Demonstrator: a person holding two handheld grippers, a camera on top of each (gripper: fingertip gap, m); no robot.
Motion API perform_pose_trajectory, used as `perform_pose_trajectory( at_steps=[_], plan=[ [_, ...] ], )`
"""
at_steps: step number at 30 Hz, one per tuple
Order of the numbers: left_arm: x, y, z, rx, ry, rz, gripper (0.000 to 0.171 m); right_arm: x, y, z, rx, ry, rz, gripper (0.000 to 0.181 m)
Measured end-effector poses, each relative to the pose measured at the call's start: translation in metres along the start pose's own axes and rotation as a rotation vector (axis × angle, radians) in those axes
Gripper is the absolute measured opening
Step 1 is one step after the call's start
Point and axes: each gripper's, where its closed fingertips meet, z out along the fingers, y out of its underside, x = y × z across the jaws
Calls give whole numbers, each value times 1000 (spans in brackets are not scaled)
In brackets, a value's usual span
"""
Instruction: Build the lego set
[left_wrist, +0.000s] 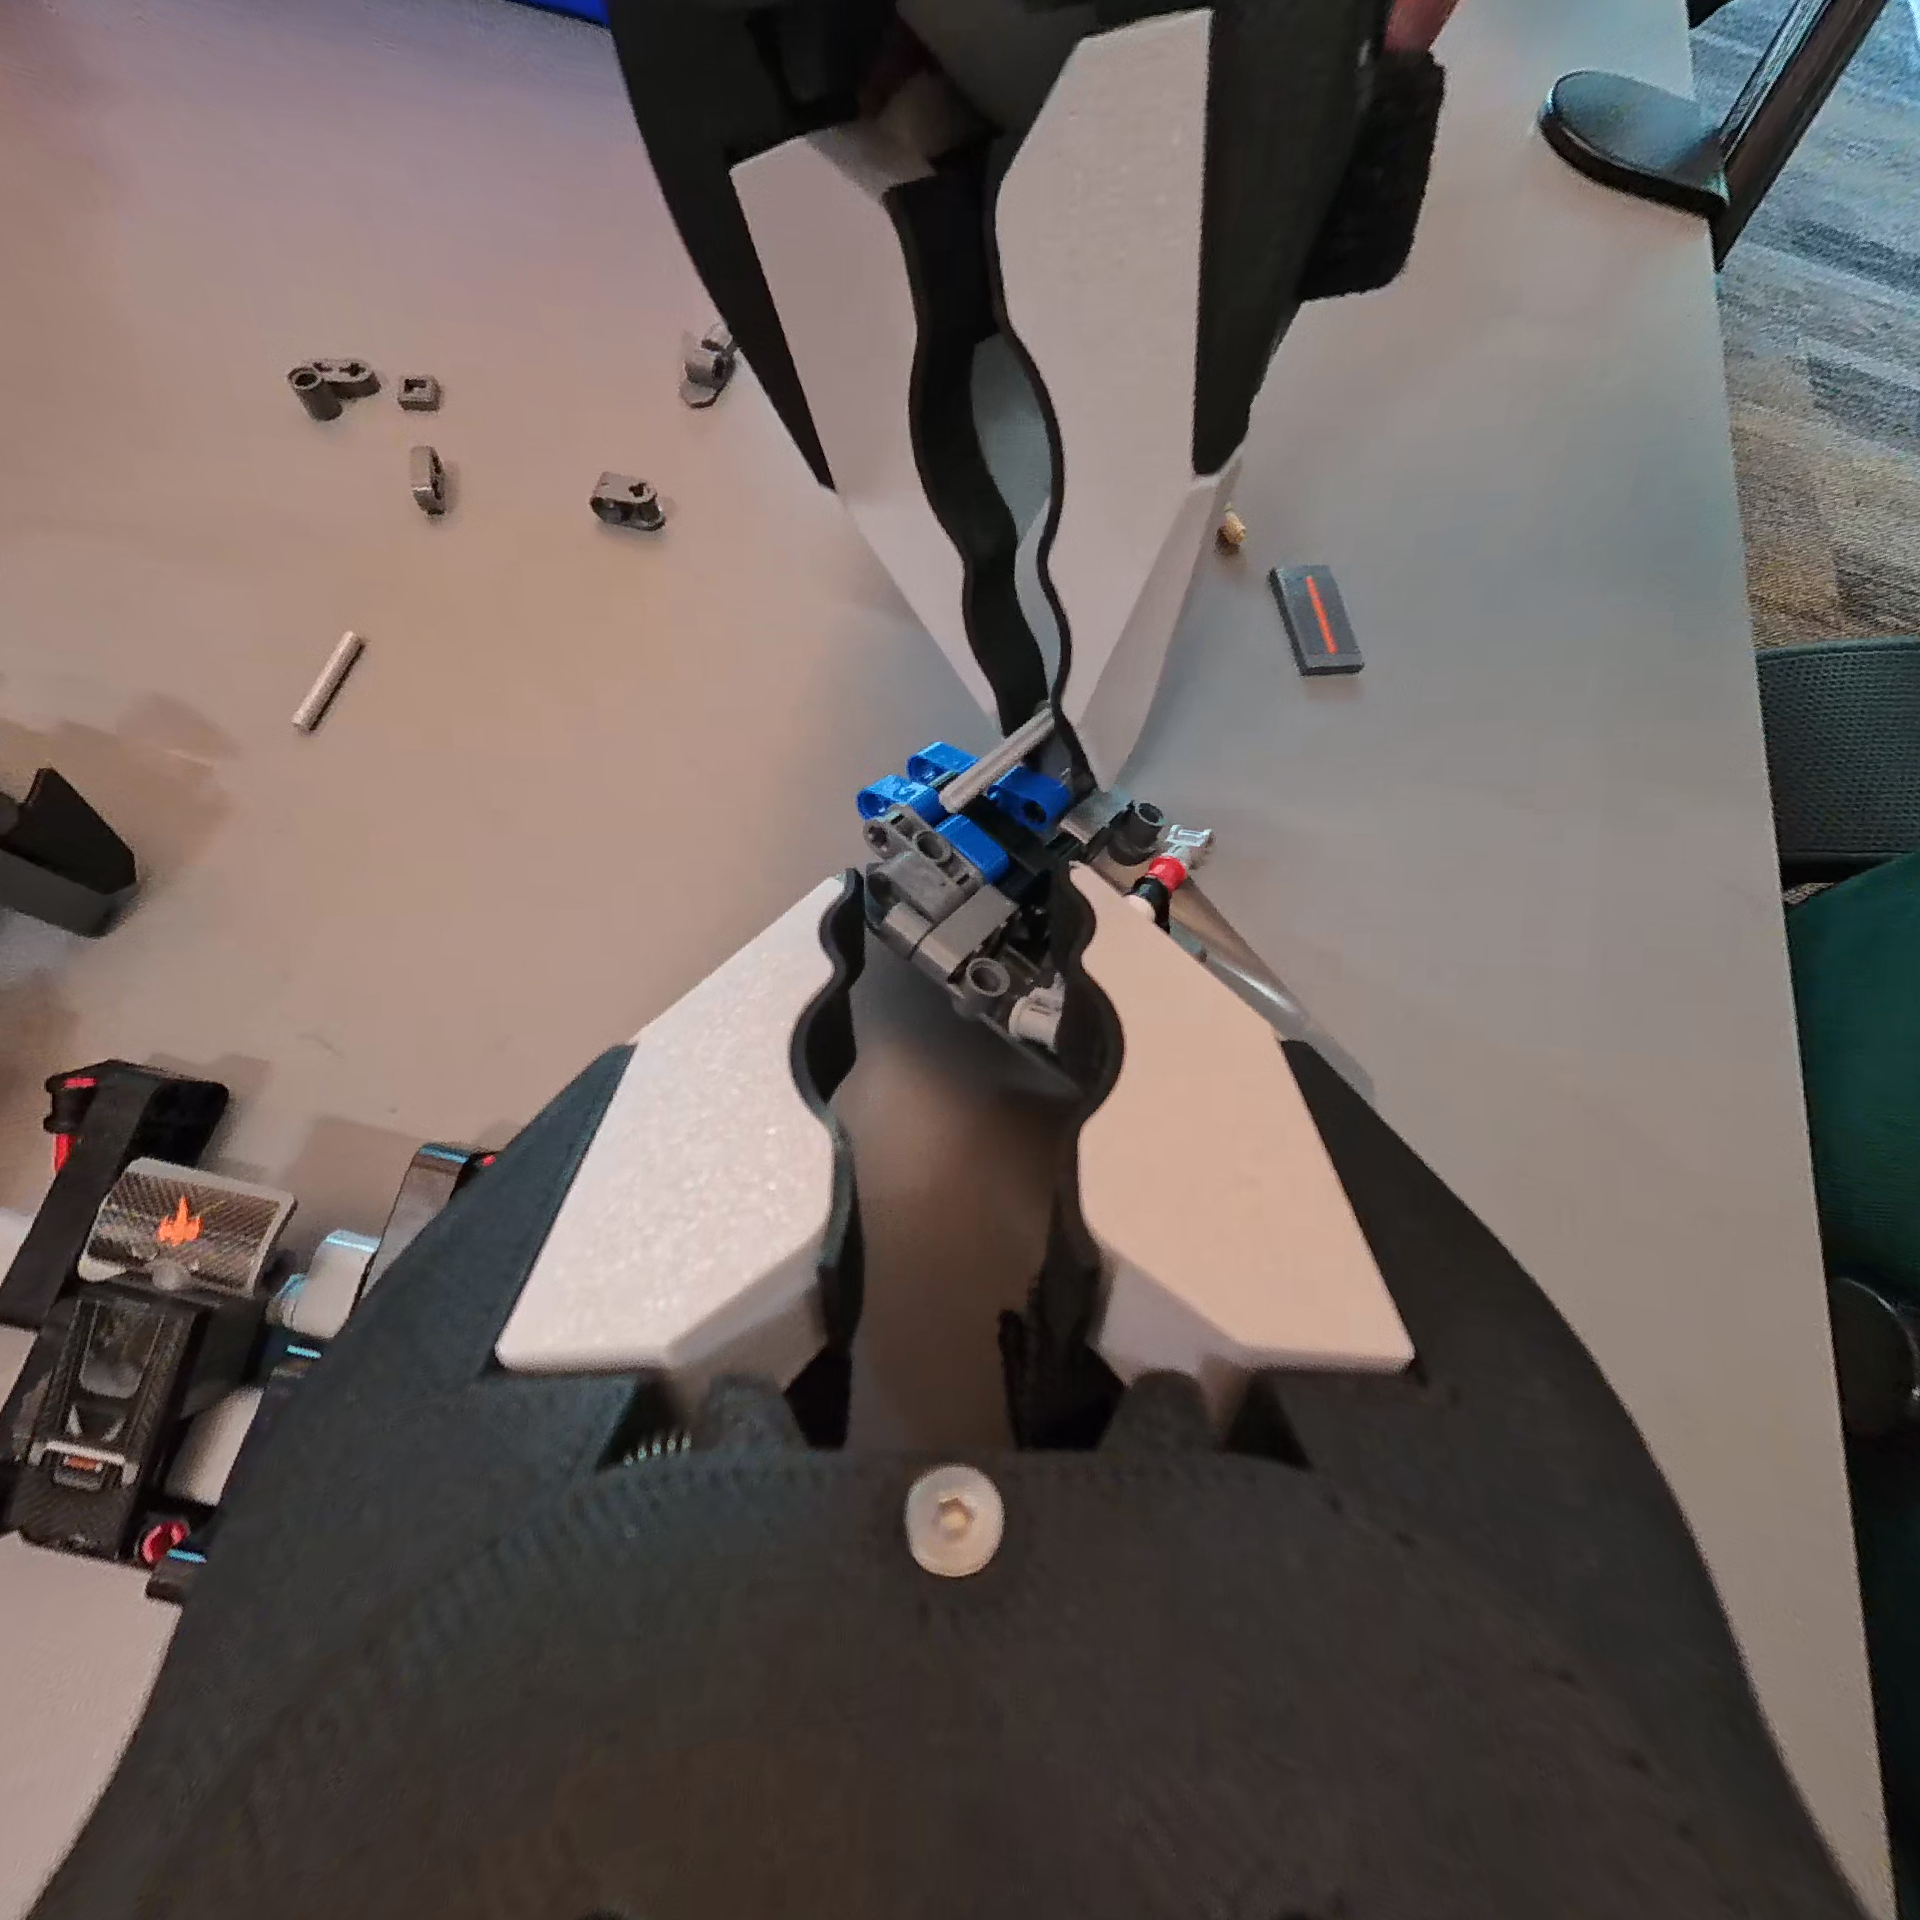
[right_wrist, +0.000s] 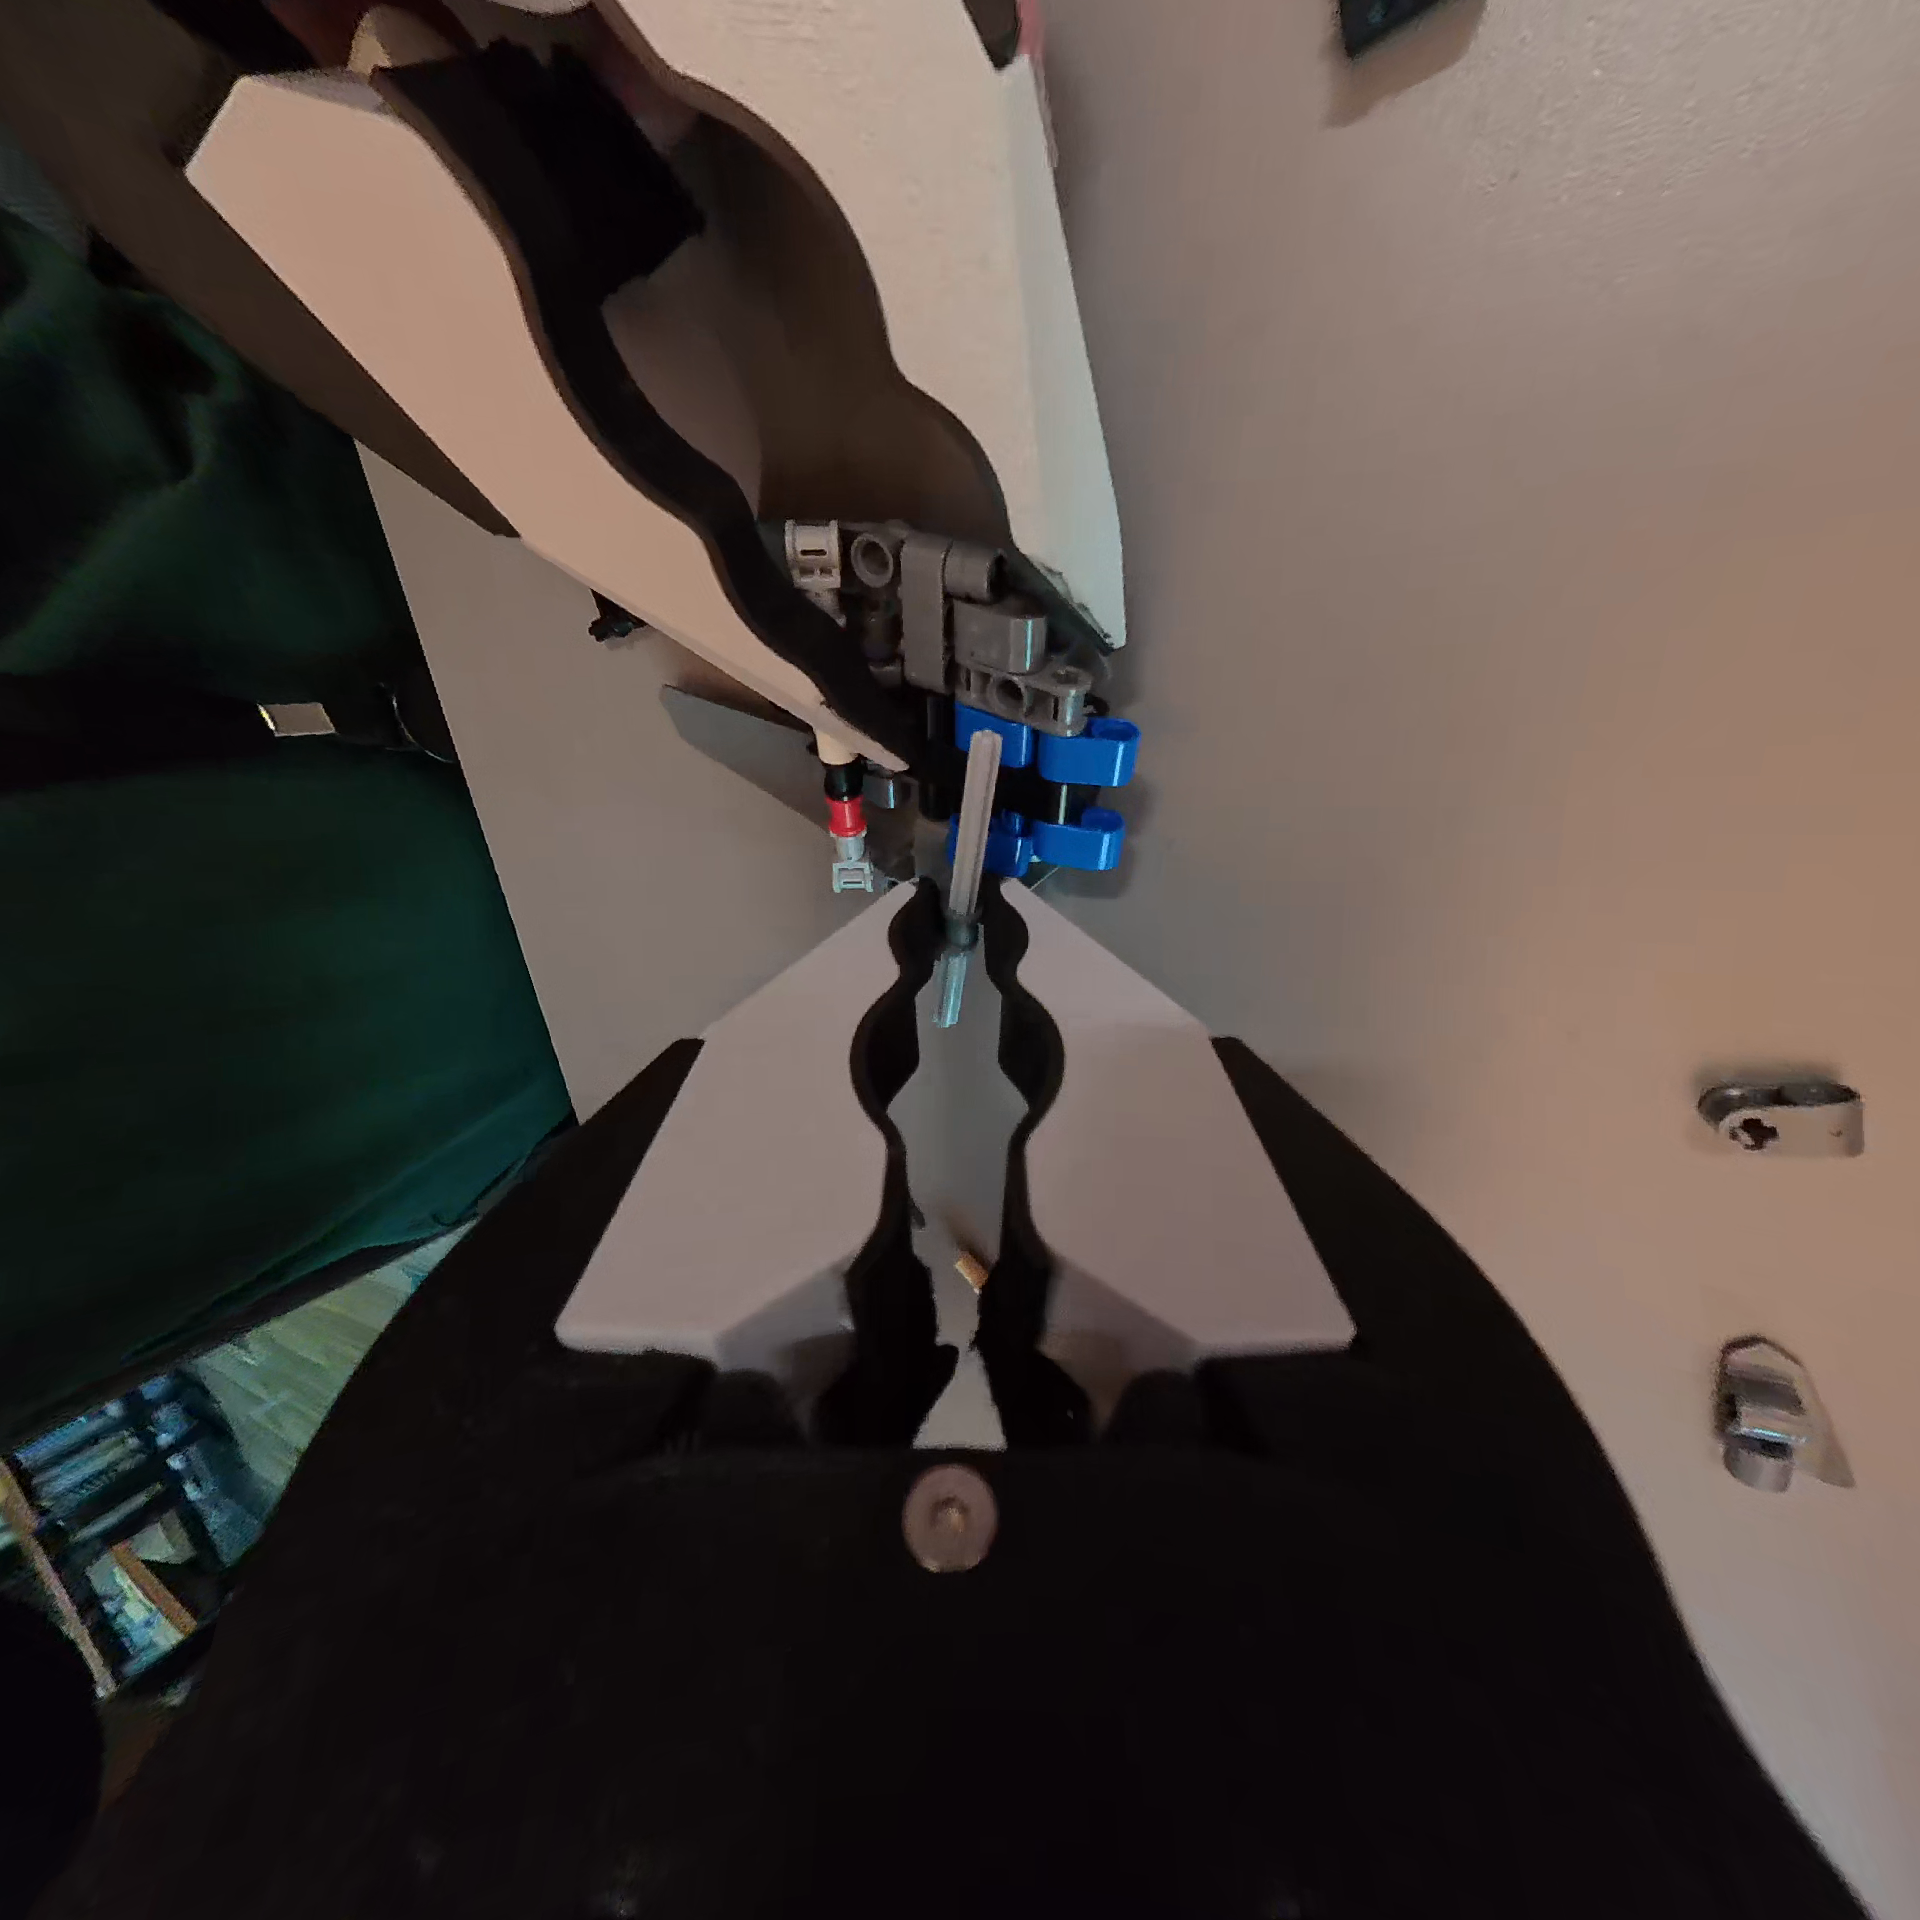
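At frame centre of the left wrist view, the left gripper (left_wrist: 961, 935) is closed partway on the grey end of the lego assembly (left_wrist: 951, 862), held above the table (left_wrist: 520, 779). The right gripper (right_wrist: 961, 904) is nearly closed, pinching a thin grey axle (right_wrist: 971, 831) lying across the blue pieces (right_wrist: 1081, 795). Loose grey parts (left_wrist: 332, 387) lie at upper left.

Blue-and-grey lego assembly (left_wrist: 951, 873); grey axle (right_wrist: 971, 831).
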Motion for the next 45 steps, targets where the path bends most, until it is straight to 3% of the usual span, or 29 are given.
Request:
perform_pose_trajectory(
  at_steps=[11,25,32,39,45],
  plan=[
    [0,0,0,-4,-4,3,34,-1,-3,1,137,-42,121,5],
    [-2,2,0,-10,1,-24,34,2,-15,0,297,36,-44,3],
    [-2,3,-1,-15,6,-34,34,2,-15,1,300,8,-26,5],
    [-4,3,-1,-12,22,-51,34,0,-14,-11,344,38,-4,22],
    [-9,-1,-14,24,47,-86,44,1,-2,-24,385,94,1,23]
  ],
)
